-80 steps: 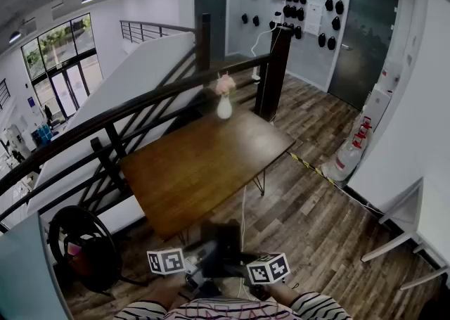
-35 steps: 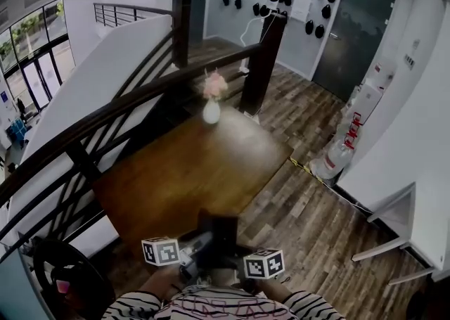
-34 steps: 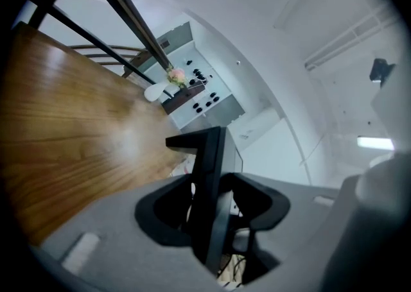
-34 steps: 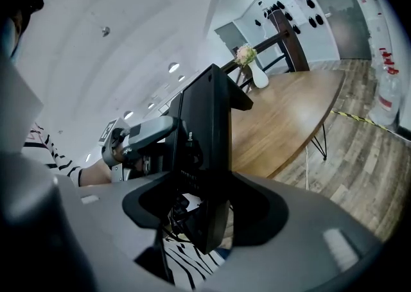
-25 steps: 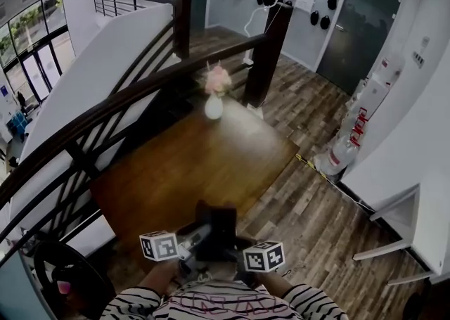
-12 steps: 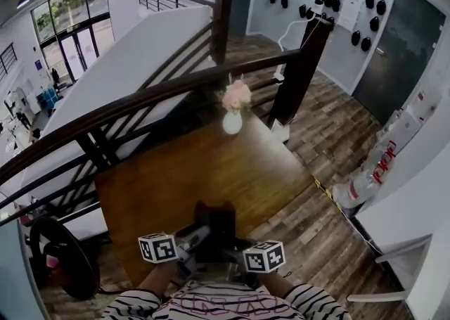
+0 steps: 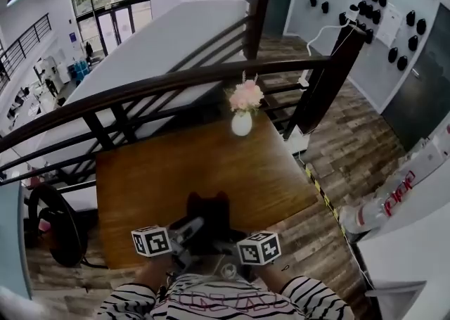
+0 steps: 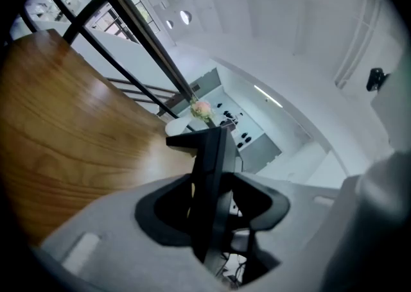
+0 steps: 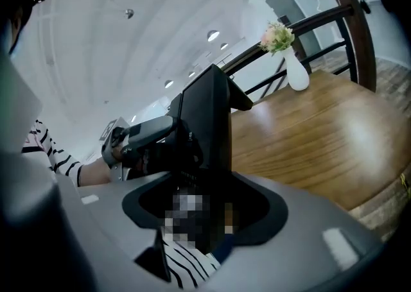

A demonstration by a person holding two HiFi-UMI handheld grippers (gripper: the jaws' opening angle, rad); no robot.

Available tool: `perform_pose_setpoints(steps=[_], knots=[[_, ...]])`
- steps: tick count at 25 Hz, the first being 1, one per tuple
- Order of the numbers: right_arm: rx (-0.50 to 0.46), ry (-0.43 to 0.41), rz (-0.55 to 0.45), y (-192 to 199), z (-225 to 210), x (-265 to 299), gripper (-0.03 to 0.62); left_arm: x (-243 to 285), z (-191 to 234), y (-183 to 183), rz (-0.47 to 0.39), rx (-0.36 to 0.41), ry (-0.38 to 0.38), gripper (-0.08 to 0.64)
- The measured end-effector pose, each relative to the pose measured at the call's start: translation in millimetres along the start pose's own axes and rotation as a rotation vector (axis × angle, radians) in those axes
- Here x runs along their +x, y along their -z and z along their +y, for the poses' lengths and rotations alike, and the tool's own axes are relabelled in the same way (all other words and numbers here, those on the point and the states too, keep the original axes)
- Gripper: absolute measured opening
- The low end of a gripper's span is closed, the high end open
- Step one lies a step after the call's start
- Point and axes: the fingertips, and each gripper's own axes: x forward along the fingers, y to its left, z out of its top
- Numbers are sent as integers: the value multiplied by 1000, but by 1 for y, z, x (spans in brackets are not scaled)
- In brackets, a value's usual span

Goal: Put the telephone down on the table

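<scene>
Head view, telephone point(image 7: 207, 214): black, upright, carried over the near edge of the wooden table point(image 7: 162, 171), not resting on it.
Head view, vase point(image 7: 241, 124): white with pink flowers, at the table's far edge, just before the dark railing point(image 7: 140, 90).
Left gripper view, left gripper point(image 8: 209, 210): jaws partly apart, clamped on the telephone, which stands edge-on between them.
Right gripper view, right gripper point(image 9: 204, 210): jaws partly apart, clamped on the telephone's opposite side; a striped sleeve point(image 9: 54, 156) shows beyond.
</scene>
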Motion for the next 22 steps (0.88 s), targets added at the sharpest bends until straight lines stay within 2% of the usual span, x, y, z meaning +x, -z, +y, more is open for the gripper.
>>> perform_pose_setpoints(steps=[6,13,22], knots=[[-6,-53,45,-11,-15,-4,252,15,-1,-5,-34,-9,-56,193],[-6,-42,63,-36,-40,9,252,41,19,-26,-43,-41,-56,193],[3,-39,74,-83,-61,66,252,55,69,-83,-46,-51,-65,193]])
